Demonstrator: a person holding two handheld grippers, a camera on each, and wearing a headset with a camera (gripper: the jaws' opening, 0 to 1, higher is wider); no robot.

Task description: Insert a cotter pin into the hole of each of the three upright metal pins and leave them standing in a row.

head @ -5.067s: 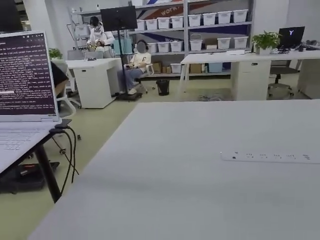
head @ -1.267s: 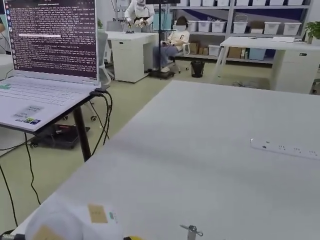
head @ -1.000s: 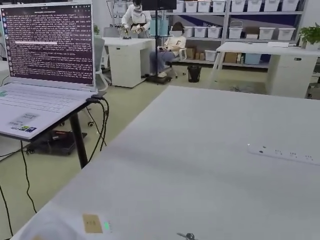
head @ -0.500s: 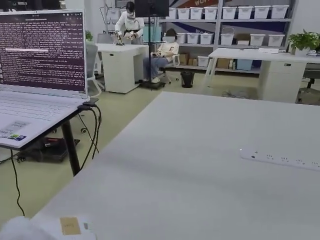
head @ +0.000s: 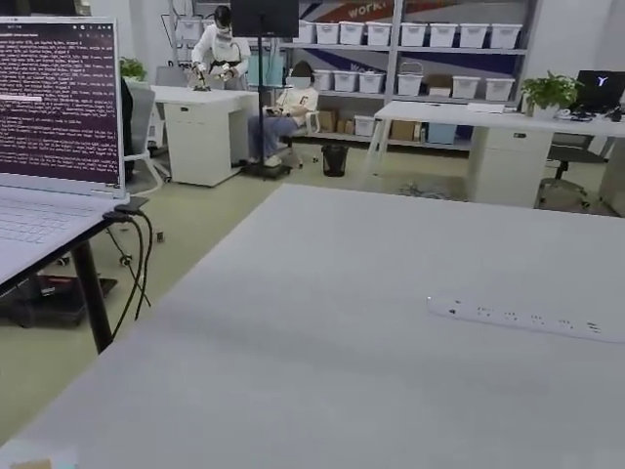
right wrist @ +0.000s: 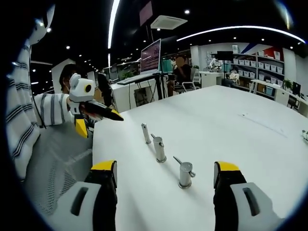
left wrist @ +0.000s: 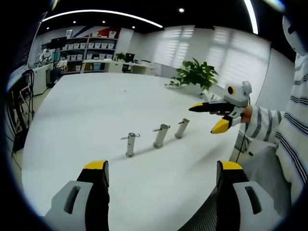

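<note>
The left claw [left wrist: 162,167] is wide open, and nothing is between its two yellow-tipped jaws. It is held above the near edge of the white surface [left wrist: 91,103]. In front of it, three upright metal pins stand on the surface in a row that runs away to the right: the first pin [left wrist: 130,145], the second pin [left wrist: 160,136] and the third pin [left wrist: 181,129]. They are near each other but do not touch. Each one has a thin cross-piece near its top. It is too small to say more about it.

The right claw [right wrist: 164,167] is also wide open and holds nothing. In the right gripper view the same row lies between its jaws and runs away to the left, with the third pin nearest to it. Both claws are well apart from the pins and touch none of them. Each claw shows in the other's view, held in a hand [left wrist: 246,113] with a striped sleeve [left wrist: 269,131], and it looks open there too.

In the head view the surface stretches forward, and a white power strip [head: 518,318] lies on it at the right. A laptop [head: 49,117] with text on a dark screen stands on a stand to the left. Behind are shelves with white bins [head: 420,35], a potted plant [head: 547,93] on a desk, and two people.
</note>
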